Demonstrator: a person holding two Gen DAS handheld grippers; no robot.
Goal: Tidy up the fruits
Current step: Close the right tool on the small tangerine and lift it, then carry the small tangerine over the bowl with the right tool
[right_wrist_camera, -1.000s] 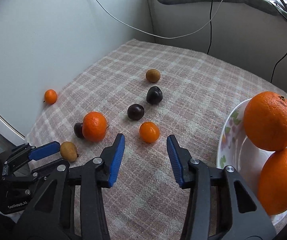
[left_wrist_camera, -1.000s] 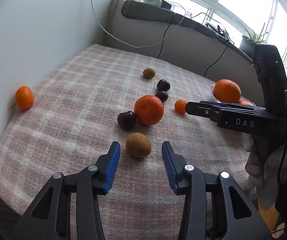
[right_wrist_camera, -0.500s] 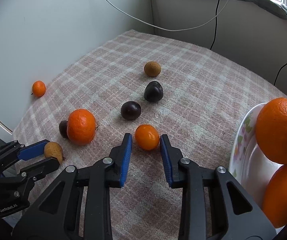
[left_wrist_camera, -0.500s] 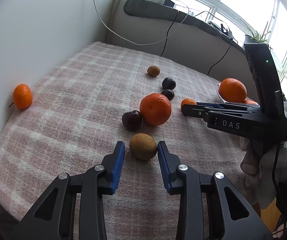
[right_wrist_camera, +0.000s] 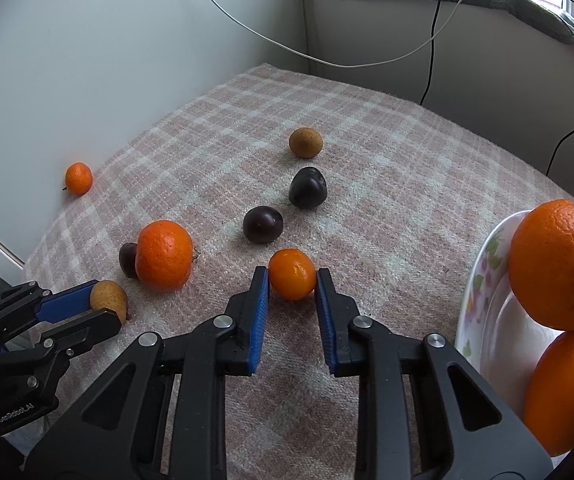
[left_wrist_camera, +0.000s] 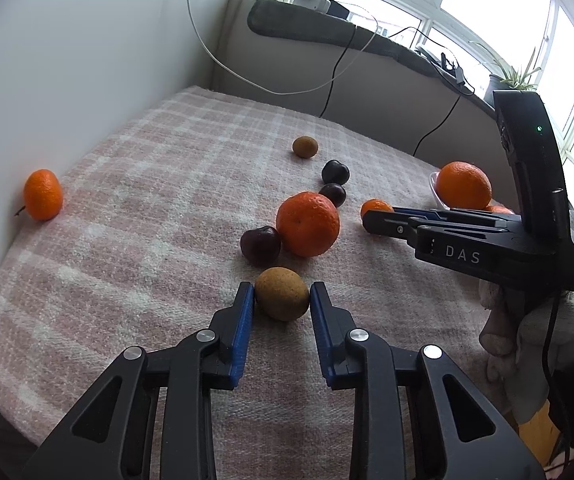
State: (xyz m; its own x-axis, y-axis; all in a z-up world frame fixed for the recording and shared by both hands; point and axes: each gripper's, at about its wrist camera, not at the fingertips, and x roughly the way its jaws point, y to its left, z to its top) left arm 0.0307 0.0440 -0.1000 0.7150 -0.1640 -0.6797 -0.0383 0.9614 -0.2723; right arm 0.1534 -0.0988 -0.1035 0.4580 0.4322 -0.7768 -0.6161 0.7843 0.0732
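Left gripper (left_wrist_camera: pixel 282 296), narrowed, its blue pads against both sides of a brown fruit (left_wrist_camera: pixel 282 293) resting on the plaid blanket (left_wrist_camera: pixel 147 216), just in front of a plum (left_wrist_camera: pixel 260 243) and a large orange (left_wrist_camera: pixel 307 224). Right gripper (right_wrist_camera: pixel 291 280), likewise narrowed, its pads touching a small mandarin (right_wrist_camera: pixel 291 274) on the blanket, left of a plate (right_wrist_camera: pixel 487 280) holding two oranges (right_wrist_camera: pixel 559 264).

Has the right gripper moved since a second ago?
Yes. The right gripper advanced toward the small orange, which stays on the blanket, and closed around it.
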